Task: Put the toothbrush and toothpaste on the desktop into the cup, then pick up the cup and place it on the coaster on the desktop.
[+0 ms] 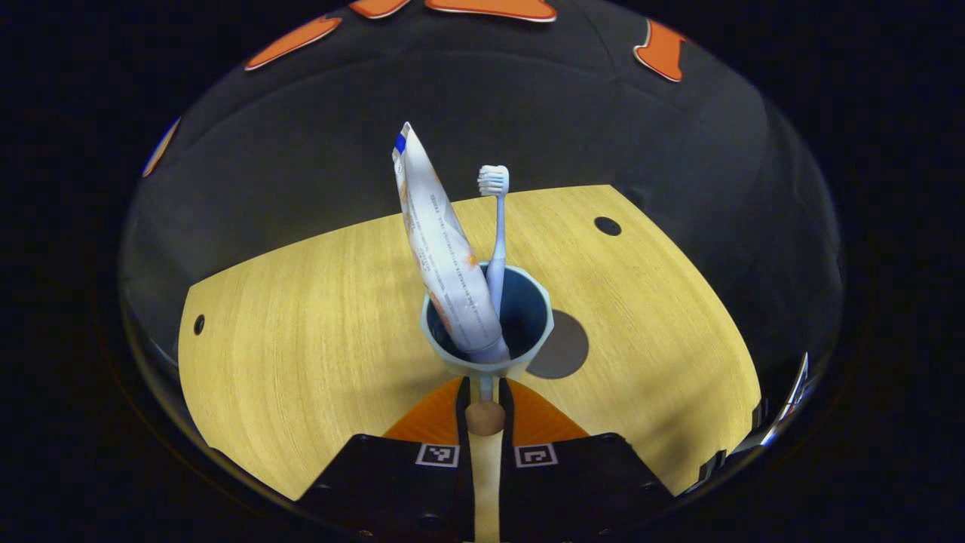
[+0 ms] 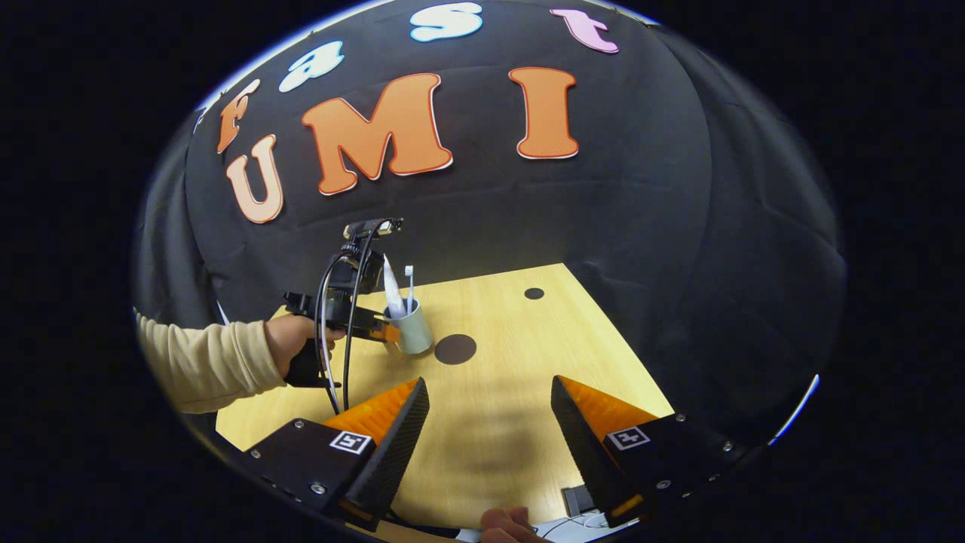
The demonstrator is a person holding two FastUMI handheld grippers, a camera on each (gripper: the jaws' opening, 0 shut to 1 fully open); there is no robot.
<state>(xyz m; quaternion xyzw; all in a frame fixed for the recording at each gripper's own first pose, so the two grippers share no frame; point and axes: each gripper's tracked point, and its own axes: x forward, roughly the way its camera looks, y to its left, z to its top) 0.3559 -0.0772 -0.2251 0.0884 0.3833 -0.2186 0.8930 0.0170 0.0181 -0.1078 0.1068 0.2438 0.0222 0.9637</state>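
Item: pale blue-grey plastic cup [image 1: 488, 320], faceted rim, dark blue inside. It stands upright near the middle of the light wood-grain tabletop [image 1: 301, 317], just left of the dark round flat coaster [image 1: 562, 348] and not on it.

Contents: white squeezable toothpaste tube [image 1: 441, 249] leaning left, crimped end up; pale blue slim plastic toothbrush [image 1: 496, 241], bristles up. Both rise well above the rim.

Handling, by judgement: cup light, rigid, smooth-walled, probably a little slippery. The tall contents make it top-heavy, so it should stay level when carried. The tube is soft and may shift; the brush is stiff and loose in the cup. Best hold: the near rim or wall, clear of the contents.

Left hand-held gripper [image 1: 485, 388]: fingers nearly together, closed on the cup's near wall at the rim.

Right hand-held gripper [image 2: 490, 400]: fingers wide apart, holding nothing, above the near tabletop.

Views compared: the left gripper view gives the cup's interior and the pinch at the rim. The right gripper view gives the cup [image 2: 413, 326] from outside, its gap to the coaster [image 2: 455, 349], and the person's hand [image 2: 290, 339] in a cream sleeve [image 2: 203, 362] holding the left hand-held gripper [image 2: 386, 332].
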